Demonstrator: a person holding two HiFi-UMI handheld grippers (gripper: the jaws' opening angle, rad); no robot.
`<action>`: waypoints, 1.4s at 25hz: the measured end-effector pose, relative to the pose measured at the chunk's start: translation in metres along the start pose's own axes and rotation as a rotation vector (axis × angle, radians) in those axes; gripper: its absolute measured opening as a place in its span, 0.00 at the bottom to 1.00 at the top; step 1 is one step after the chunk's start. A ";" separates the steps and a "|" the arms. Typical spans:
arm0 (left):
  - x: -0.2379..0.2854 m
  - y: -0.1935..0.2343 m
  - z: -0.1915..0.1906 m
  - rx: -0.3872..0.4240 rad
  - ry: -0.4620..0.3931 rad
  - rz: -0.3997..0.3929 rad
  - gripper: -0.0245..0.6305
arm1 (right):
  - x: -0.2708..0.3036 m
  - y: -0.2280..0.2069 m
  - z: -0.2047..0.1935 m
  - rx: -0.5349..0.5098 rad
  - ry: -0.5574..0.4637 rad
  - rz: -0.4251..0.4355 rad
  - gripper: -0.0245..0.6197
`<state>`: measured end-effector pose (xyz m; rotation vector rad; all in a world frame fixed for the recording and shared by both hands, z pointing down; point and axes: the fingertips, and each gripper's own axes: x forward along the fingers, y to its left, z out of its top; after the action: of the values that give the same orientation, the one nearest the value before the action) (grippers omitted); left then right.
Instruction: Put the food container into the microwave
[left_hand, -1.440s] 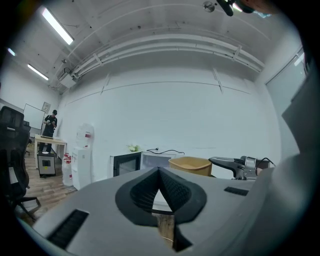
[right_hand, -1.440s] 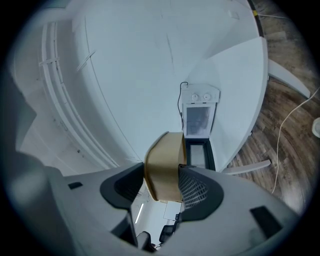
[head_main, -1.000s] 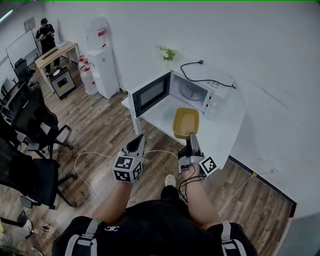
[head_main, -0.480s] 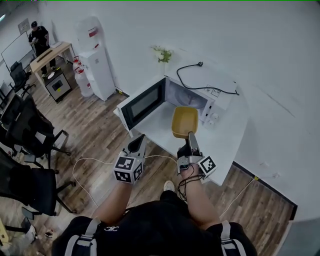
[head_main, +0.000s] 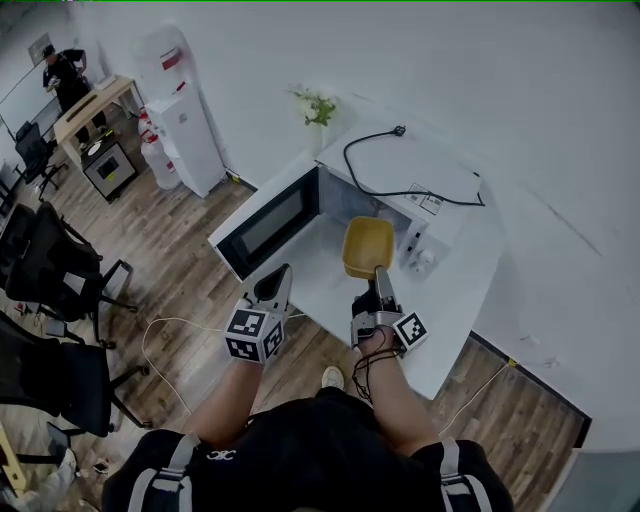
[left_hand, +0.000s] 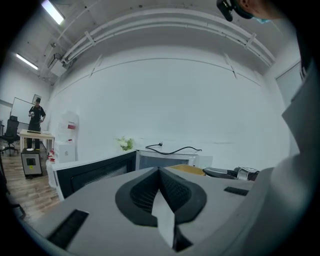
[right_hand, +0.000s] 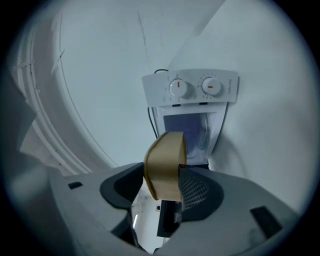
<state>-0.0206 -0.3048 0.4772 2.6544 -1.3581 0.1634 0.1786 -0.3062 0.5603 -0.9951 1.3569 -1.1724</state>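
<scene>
1. The right gripper (head_main: 381, 277) is clamping the rim of the shallow yellow plastic food container (head_main: 368, 245), holding it just in front of the white microwave (head_main: 400, 165) with its door open.
2. The left gripper (head_main: 277, 283) is hovering alongside, jaws pressed together on nothing.

A white water dispenser (head_main: 185, 110) stands against the wall on the wood floor (head_main: 190, 240), well apart from a small green plant (head_main: 313, 105) at the back corner of the white surface (head_main: 450, 290). Black office chairs (head_main: 55, 262) fill the left side. A person (head_main: 60, 70) stands at a wooden desk (head_main: 95, 105) far off. A thin white cable (head_main: 150, 335) loops across the floor.
</scene>
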 end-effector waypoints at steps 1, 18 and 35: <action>0.012 0.000 0.001 0.002 0.006 -0.003 0.04 | 0.008 -0.005 0.007 0.005 -0.004 -0.004 0.39; 0.139 0.022 0.002 0.008 0.054 -0.092 0.04 | 0.106 -0.063 0.058 0.029 -0.060 -0.043 0.39; 0.212 0.081 0.021 0.041 0.054 -0.269 0.04 | 0.205 -0.113 0.075 -0.038 -0.209 -0.117 0.38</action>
<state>0.0378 -0.5243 0.4988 2.8101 -0.9793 0.2294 0.2243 -0.5354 0.6352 -1.2028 1.1720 -1.0982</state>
